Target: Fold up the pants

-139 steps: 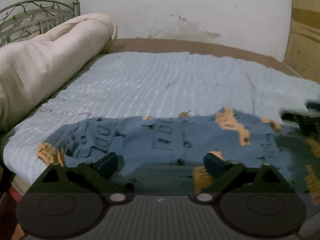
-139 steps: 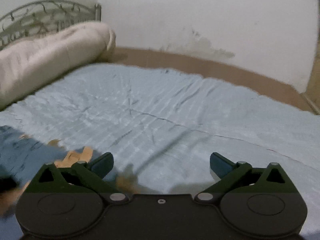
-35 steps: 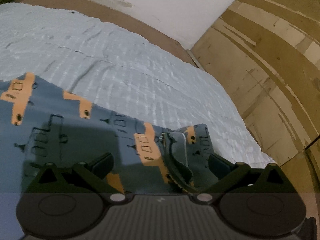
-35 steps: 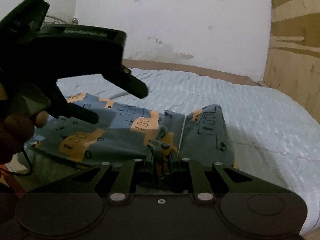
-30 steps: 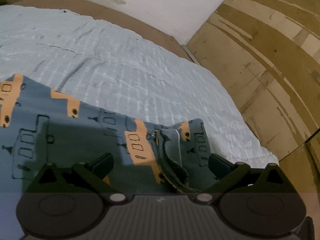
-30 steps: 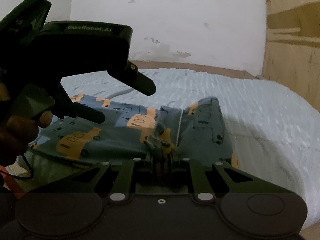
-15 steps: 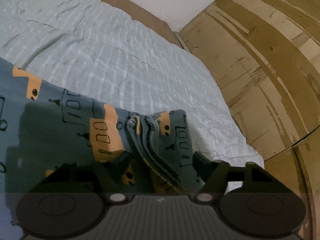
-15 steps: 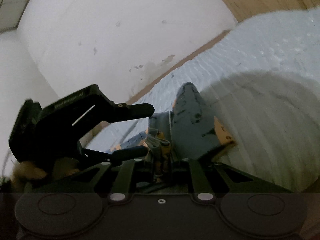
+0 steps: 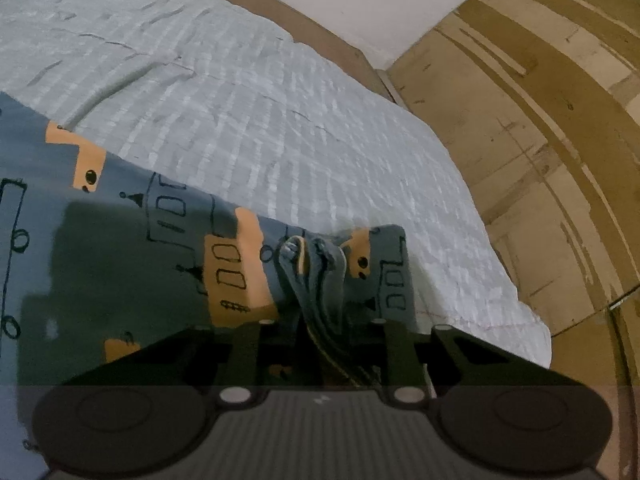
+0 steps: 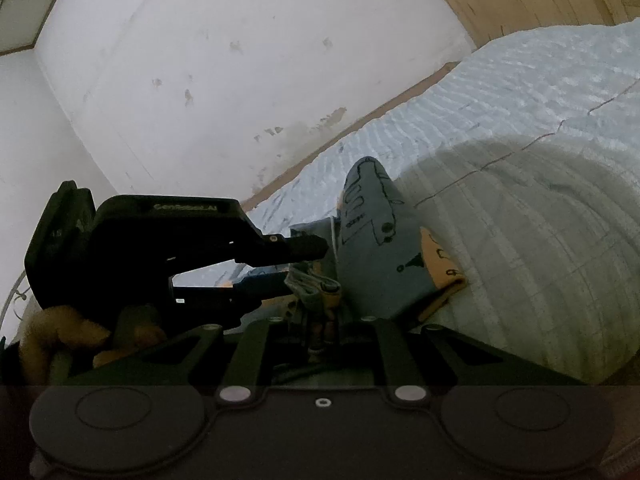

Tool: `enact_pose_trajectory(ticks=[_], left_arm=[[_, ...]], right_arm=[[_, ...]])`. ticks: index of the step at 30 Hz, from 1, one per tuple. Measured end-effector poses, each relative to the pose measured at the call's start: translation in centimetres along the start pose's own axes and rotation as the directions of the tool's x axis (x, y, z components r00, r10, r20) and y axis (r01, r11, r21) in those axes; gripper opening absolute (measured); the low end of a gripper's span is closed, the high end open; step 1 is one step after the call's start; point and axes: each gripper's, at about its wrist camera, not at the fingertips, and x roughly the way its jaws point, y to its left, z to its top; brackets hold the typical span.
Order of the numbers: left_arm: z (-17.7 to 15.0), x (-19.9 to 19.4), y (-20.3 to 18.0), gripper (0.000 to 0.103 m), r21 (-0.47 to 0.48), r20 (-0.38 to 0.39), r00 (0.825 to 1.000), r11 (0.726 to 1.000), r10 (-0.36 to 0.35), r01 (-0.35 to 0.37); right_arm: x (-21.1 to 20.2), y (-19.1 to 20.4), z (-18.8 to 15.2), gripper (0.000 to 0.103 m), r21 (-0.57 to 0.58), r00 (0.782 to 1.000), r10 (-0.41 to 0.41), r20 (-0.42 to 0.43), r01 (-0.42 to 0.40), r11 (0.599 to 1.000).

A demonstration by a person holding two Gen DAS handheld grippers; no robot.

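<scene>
The blue-grey pants (image 9: pixel 132 264), printed with orange and outlined buses, lie across the pale blue quilted bedspread (image 9: pixel 248 120), spreading from 9 o'clock toward the centre of the left wrist view. The left claw (image 9: pixel 320 340) is closed on a bunched ridge of the fabric at 6 o'clock, its jaws drawn together around the gathered folds. A plywood wall panel (image 9: pixel 520 140) stands at 3 o'clock, beyond the bed's edge.

In the right wrist view, the left claw (image 10: pixel 308 264) reaches in from 9 o'clock, held by the person's hand (image 10: pixel 60 332), pinching cloth just beside the right claw (image 10: pixel 320 332). The right claw is likewise clamped on a bunch of the pants (image 10: pixel 372 248), which rise in a peak toward 12 o'clock above the bedspread (image 10: pixel 520 128). A stained white wall (image 10: pixel 240 80) fills the upper left.
</scene>
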Motion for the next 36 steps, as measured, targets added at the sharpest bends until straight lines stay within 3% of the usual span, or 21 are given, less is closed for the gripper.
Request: enact_pose_trajectory(ticks=[4,10,16,23,32,36], left_arm=[[0.1,-0.1,0.0,0.011,-0.005,0.012,1.000,1.000,0.013,-0.013],[0.0,-0.9,-1.5,0.009,0.058,0.052,0.998,0.997,0.038,-0.041],[0.8,-3.0,-3.4,0.009,0.098,0.101,0.995,0.995,0.008,-0.018],[2.2,-6.6,-5.0,0.009,0.174,0.119,0.992,0.983,0.039,-0.060],[2.8,-11.4,-3.1,0.009,0.223,0.157,0.977,0.959,0.144,-0.177],[3.1,-12.7,-1.5,0.009,0.221,0.160,0.969,0.950,0.187,-0.219]], right_arm=[[0.1,0.2,0.0,0.012,-0.019,1.000,-0.011,-0.002,0.011,1.000],[0.0,2.0,0.1,0.013,-0.110,0.997,-0.077,0.011,0.077,0.991],[-0.9,5.0,0.4,0.014,-0.218,0.989,-0.128,0.079,0.142,0.966],[-2.7,7.9,1.7,0.014,-0.250,0.988,-0.087,0.130,0.118,0.961],[-1.6,13.0,-0.4,0.014,-0.354,0.999,-0.008,0.043,0.022,0.935],[-1.4,13.4,-0.3,0.014,-0.371,1.000,0.021,0.005,-0.017,0.928]])
